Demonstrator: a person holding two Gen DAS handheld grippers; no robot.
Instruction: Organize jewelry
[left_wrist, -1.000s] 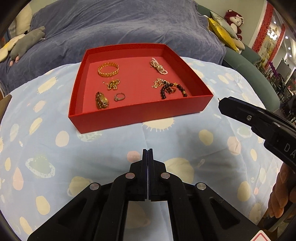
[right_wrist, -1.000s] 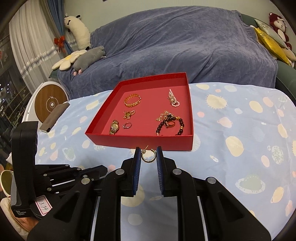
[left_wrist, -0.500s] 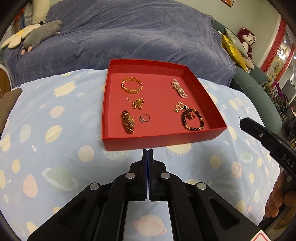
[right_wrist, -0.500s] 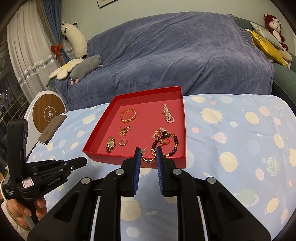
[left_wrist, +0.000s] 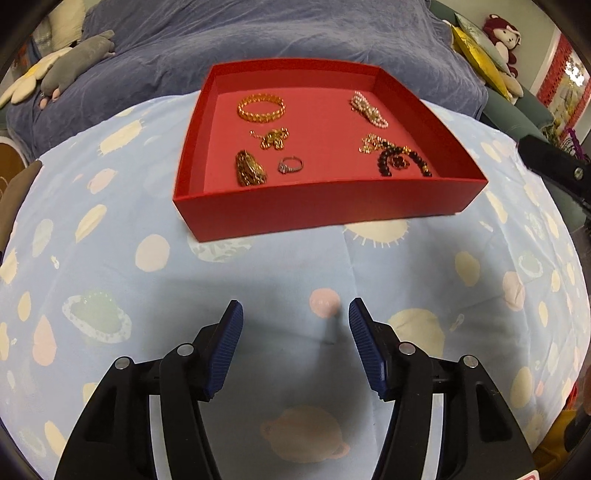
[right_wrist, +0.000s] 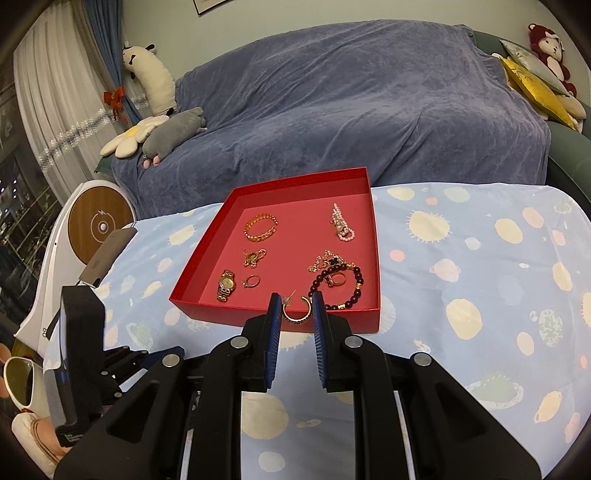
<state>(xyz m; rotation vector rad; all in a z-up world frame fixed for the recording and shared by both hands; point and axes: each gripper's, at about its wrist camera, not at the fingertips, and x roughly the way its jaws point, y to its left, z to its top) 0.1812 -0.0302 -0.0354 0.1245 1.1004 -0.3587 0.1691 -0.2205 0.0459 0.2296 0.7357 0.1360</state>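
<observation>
A red tray (left_wrist: 325, 218) (right_wrist: 373, 258) sits on the patterned blue cloth. It holds a gold bangle (left_wrist: 261, 107), a pearl piece (left_wrist: 369, 109), a gold chain (left_wrist: 273, 138), a gold watch (right_wrist: 226, 285), a ring (left_wrist: 291, 165) and a dark bead bracelet (right_wrist: 341, 286). My right gripper (right_wrist: 296, 310) is shut on a gold hoop earring (right_wrist: 295, 314), held above the tray's near wall. My left gripper (left_wrist: 295, 332) is open and empty over the cloth, short of the tray. The left gripper's body also shows in the right wrist view (right_wrist: 85, 354).
A sofa under a blue-grey cover (right_wrist: 351, 110) stands behind the table, with plush toys (right_wrist: 166, 133) and cushions (right_wrist: 535, 85). A round wooden-faced device (right_wrist: 101, 225) and a grey remote (right_wrist: 107, 254) are at the left edge.
My left gripper has opened from shut and moved back toward the tray. My right gripper has lifted and carried the hoop earring forward to the tray's near wall.
</observation>
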